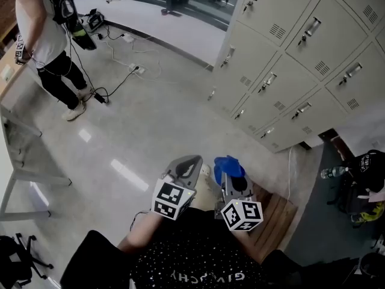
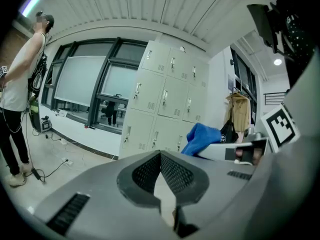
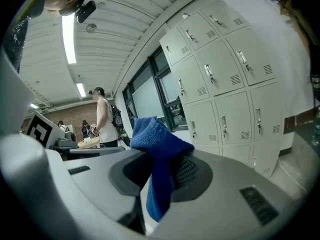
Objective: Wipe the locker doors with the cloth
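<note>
A blue cloth is gripped in the clenched right tongs, its free end bunched above the tips. The left tongs are closed on nothing. Both are held low over the floor, well apart from the locker doors, which stand ahead and to the right. The approach is judged to be the step in hand, with no door yet touched. For the next move, the cloth would need to be carried up to a door, pressed flat against its panel and swept across it.
</note>
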A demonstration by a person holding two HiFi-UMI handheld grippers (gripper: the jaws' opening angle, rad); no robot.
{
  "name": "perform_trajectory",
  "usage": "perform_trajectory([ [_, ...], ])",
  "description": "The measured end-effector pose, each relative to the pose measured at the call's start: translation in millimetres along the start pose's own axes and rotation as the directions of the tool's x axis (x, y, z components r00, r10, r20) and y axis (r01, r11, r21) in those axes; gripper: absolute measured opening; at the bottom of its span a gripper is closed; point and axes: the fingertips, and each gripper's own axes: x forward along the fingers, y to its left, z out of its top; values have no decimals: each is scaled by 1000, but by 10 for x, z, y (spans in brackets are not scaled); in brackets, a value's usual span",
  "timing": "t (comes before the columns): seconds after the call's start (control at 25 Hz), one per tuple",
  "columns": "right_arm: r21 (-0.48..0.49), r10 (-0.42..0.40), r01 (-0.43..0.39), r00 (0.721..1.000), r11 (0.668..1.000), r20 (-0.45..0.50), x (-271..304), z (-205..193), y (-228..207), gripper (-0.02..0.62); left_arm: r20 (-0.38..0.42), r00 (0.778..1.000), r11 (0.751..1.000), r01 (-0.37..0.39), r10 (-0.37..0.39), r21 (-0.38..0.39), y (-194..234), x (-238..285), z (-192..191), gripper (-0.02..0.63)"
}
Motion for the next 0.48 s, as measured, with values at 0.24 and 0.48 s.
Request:
perform_trajectory([
  [0.24,5,22,-22,1000,1000,-17,639,116,-317,81,-4,999,999,-54,54,-8,394,516,134,9],
  [0.48,-29,80,-81,996,996,-29,1495,471,-689,81,10,993,993,-121,122,-13,849,1224,442,9],
])
